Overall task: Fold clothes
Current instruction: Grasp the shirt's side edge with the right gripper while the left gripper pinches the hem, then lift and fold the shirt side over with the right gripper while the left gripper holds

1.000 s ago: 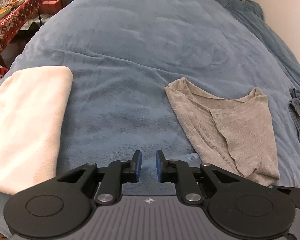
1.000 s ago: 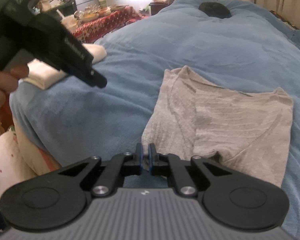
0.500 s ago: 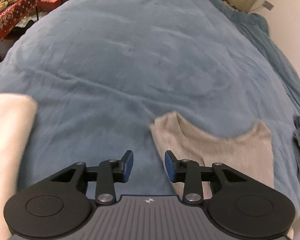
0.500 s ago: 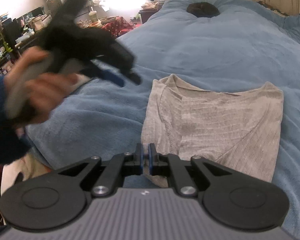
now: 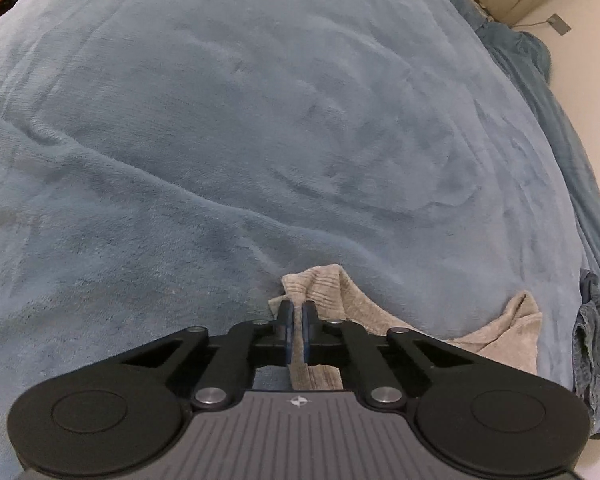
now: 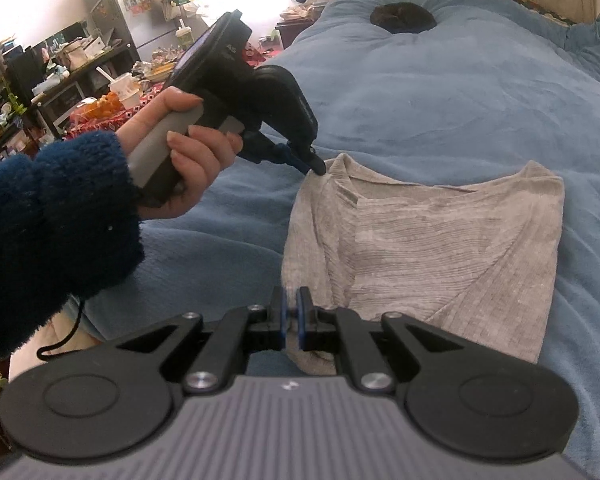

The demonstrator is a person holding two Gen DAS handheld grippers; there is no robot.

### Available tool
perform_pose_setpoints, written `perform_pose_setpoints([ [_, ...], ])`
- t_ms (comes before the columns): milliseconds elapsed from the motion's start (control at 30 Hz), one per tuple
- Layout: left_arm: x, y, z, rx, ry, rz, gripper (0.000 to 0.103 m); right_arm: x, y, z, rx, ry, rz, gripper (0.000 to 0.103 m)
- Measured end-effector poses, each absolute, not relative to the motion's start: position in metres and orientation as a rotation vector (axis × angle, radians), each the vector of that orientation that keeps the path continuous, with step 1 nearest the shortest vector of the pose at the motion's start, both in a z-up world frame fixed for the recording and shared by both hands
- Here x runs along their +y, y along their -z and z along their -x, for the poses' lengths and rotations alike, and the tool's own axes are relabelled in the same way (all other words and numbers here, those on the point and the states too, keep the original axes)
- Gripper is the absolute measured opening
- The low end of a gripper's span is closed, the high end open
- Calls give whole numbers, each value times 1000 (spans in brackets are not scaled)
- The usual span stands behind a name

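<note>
Garment: grey ribbed top [image 6: 440,240], partly folded, lies flat on blue fleece blanket [image 5: 260,140] covering the bed, near the front edge.
Left gripper [image 5: 295,312]: jaws nearly closed, pinching the top's far-left corner (collar end), fabric bunched up between the pads [image 5: 286,320]. In the right wrist view the left gripper [image 6: 312,160] tips touch that same corner.
Left hand [image 6: 188,152]: wraps the grey handle, dark blue fuzzy sleeve [image 6: 48,232] at the wrist.
Right gripper [image 6: 291,312]: jaws close to shut with a thin gap, set at the near-left edge of the top; fabric seems caught between them, hard to confirm.
Other cloth: dark blue-grey crumpled piece [image 5: 592,344] just right of the top.
Bed far end: 1 dark round object [image 6: 402,18] on the blanket.
Background left: cluttered shelves [image 6: 40,80] and red patterned cloth [image 6: 100,120].
</note>
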State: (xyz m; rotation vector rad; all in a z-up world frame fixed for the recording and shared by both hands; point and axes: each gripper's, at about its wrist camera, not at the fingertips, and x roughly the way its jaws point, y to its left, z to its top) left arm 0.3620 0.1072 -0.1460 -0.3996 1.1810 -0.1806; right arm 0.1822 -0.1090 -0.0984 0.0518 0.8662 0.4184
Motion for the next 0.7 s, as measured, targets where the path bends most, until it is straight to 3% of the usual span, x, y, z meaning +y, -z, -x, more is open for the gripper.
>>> perform_pose_setpoints([
  [333, 69, 79, -351, 1088, 203, 281, 3, -130, 82, -173, 820, -394, -94, 5],
  [700, -29, 23, -348, 1029, 325, 195, 3, -195, 62, -137, 757, -308, -209, 5],
])
